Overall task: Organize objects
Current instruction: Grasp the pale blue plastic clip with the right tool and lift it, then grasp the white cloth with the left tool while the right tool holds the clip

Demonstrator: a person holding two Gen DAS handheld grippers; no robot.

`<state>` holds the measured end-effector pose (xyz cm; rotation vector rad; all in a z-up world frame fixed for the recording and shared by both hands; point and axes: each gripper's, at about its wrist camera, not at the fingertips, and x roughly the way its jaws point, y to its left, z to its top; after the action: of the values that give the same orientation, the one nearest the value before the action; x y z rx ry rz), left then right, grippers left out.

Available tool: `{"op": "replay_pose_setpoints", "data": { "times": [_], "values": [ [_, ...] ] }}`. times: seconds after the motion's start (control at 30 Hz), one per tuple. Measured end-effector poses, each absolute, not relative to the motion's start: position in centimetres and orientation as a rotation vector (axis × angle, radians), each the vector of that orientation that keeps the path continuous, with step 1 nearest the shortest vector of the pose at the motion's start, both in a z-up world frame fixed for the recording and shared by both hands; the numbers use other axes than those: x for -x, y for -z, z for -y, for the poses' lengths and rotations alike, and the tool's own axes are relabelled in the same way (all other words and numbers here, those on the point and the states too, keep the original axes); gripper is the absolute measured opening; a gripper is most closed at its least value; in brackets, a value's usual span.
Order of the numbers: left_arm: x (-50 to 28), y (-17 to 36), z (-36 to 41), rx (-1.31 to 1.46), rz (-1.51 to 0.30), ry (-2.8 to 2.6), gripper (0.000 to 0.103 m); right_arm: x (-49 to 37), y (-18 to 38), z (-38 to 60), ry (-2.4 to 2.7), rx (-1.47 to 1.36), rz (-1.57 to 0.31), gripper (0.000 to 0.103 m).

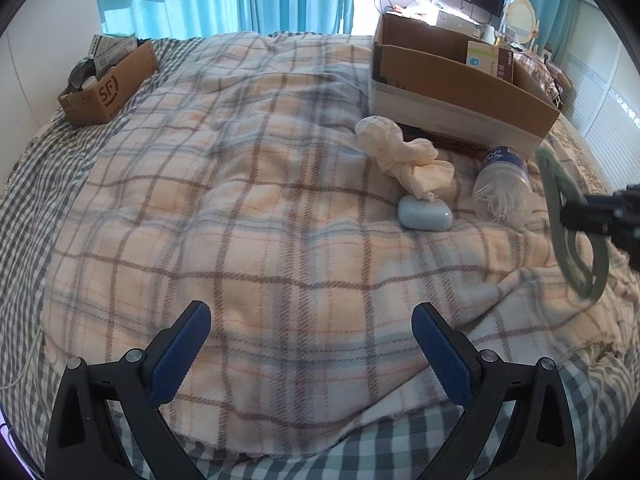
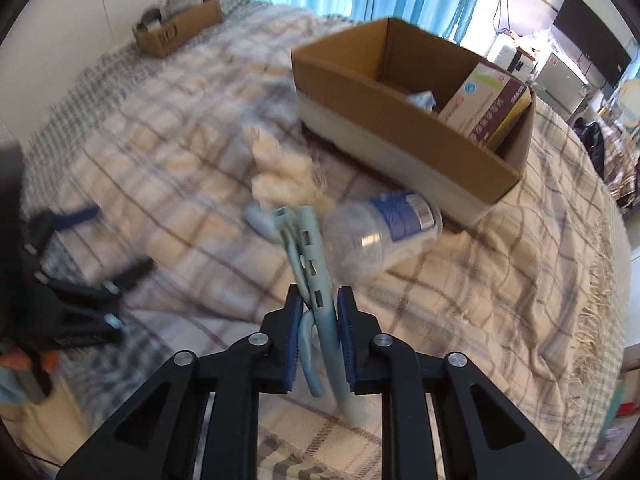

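right gripper clamped on hanger, left gripper idle and wide

landmark = big cardboard box (image 2: pixel 404 136) on the plaid blanket (image 1: pixel 248 200).

- right gripper (image 2: pixel 319 312): jaws narrow, pinching a pale blue-green plastic hanger (image 2: pixel 310 256). hanger is lifted off the blanket, on the near side of the box, sticking forward toward it. right wrist view is motion-blurred.
- left gripper (image 1: pixel 312 320): fingers spread wide, nothing between them, hovering over the blanket well short of the box.
- clear plastic bottle (image 1: pixel 502 184) with blue label lies on its side just in front of the box.
- cream cloth bundle (image 1: pixel 404 156) near the box's front left corner; its tip touches a pale blue soap-shaped case (image 1: pixel 425 213) lying further out from the box.
- inside the box: a few cartons (image 2: pixel 480 100) leaning at its right end.
- small sf box (image 1: pixel 108 84) well away to the left of the big box, stuffed with items, can't tell what.
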<state>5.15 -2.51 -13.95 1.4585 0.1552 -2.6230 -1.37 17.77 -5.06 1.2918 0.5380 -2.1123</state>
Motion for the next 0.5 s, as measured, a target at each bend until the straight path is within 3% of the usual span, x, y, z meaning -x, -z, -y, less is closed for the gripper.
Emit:
{"op": "replay_pose_setpoints", "data": {
  "times": [0.23, 0.5],
  "values": [
    [-1.9, 12.7, 1.1, -1.398, -0.126, 2.655, 0.103, 4.0, 3.8, -16.4, 2.107, -1.234, -0.544, 0.013],
    [4.7, 12.4, -1.6, -1.386, -0.141, 2.766, 0.103, 6.5, 3.1, -19.1, 2.181, -1.260, -0.419, 0.013]
  ]
}}
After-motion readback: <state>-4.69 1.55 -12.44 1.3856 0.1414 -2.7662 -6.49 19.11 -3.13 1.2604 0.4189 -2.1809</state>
